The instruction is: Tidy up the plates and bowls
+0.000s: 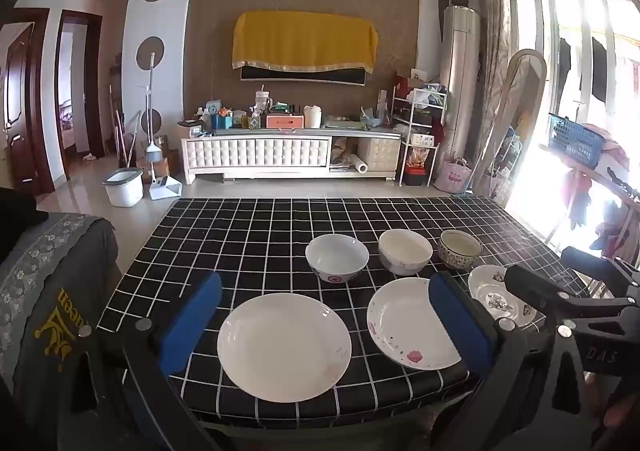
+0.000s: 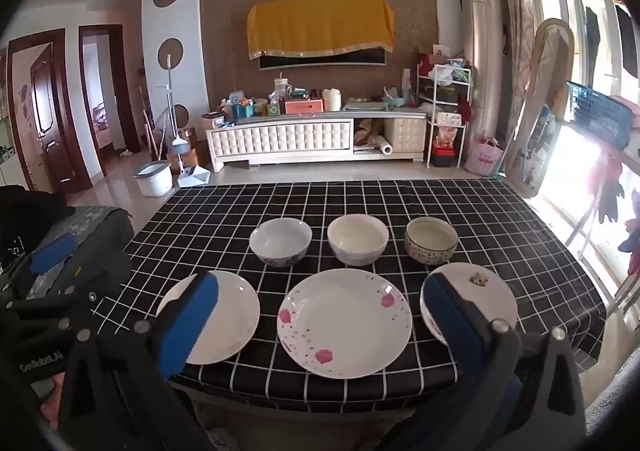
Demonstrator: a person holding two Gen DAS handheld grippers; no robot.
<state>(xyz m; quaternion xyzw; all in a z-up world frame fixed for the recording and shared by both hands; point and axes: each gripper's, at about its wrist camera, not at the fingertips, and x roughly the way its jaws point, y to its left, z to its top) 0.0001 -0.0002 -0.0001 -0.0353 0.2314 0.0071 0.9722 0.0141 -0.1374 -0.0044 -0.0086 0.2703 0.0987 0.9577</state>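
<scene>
While both my hand-held grippers hover jaws apart, empty: left hand-held gripper (image 1: 324,327) frames plain plate (image 1: 284,347) on surface (image 1: 240,235); right hand-held gripper (image 2: 320,319) frames pink-flowered plate (image 2: 345,322). Bowls (image 2: 281,241) just beyond. Glazed, stiff, slippery, breakable, I judge; pinch rims.

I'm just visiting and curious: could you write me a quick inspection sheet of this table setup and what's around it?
Surface: table under a black tablecloth with white grid lines.
Job's things: near row has a plain white plate, a white plate with pink flowers and a small white plate with dark motifs; far row has a white bowl with pink marks, a cream bowl and a speckled patterned bowl. All lie apart, unstacked.
Clutter: nothing seen on the table.
Grippers: left gripper and right gripper both open, empty, above the near edge.
Cables: nothing seen.
Surroundings: white TV cabinet, yellow-draped screen, bright windows.
</scene>
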